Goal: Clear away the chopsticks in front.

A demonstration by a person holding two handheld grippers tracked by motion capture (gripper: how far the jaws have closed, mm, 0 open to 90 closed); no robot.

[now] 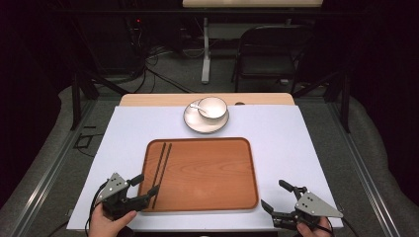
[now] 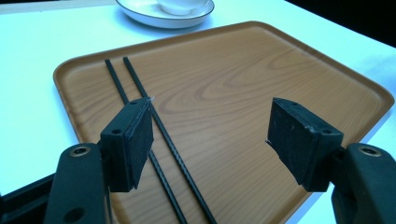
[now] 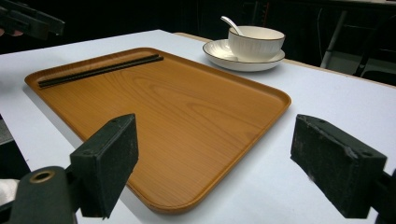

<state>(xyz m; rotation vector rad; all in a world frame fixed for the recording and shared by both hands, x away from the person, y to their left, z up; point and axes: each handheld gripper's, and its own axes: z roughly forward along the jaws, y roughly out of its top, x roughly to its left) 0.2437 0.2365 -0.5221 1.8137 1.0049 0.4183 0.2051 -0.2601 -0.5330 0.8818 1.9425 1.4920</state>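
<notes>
White table point(image 1: 296, 133): left gripper point(image 1: 144, 187) open over tray point(image 1: 207, 170) corner, astride chopsticks point(image 1: 162, 165); right gripper point(image 1: 273, 195) open, beside tray; bowl point(image 1: 212, 107) beyond.

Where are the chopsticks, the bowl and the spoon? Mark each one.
chopsticks point(image 1: 161, 167): high view, mid-length of the pair on the tray's left side.
bowl point(image 3: 254, 44): right gripper view, its ribbed outer wall.
spoon point(image 3: 230, 23): right gripper view, the handle rising above the rim.

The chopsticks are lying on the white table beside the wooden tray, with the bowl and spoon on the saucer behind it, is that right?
Not quite. The chopsticks lie on the wooden tray itself, along its left side, as the high view shows. The bowl and spoon do sit on the saucer behind it.
</notes>
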